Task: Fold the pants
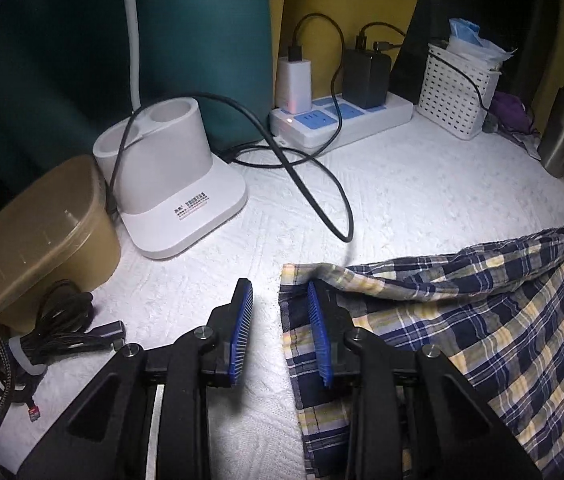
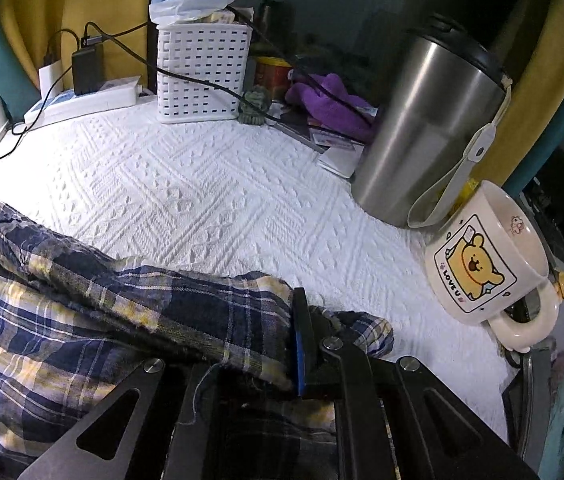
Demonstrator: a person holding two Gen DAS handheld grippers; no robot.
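Note:
The blue, yellow and white plaid pants (image 1: pixel 461 320) lie on the white textured cloth (image 1: pixel 401 184). My left gripper (image 1: pixel 280 308) is open at the pants' left edge: its right finger rests on the fabric under a raised fold, its left finger is over bare cloth. In the right wrist view the pants (image 2: pixel 82 320) spread to the left. My right gripper (image 2: pixel 278 320) is shut on a bunched part of the pants. Its left finger is hidden under the fabric; only the right blue pad (image 2: pixel 301 352) shows.
Left view: a white lamp base (image 1: pixel 178 184), a tan lidded box (image 1: pixel 42 236), a bundled cable (image 1: pixel 50 340), a power strip with chargers (image 1: pixel 341 116), a loose black cable (image 1: pixel 321 200). Right view: a white basket (image 2: pixel 202 76), a steel tumbler (image 2: pixel 425 136), a bear mug (image 2: pixel 489 256), a purple cloth (image 2: pixel 329 100).

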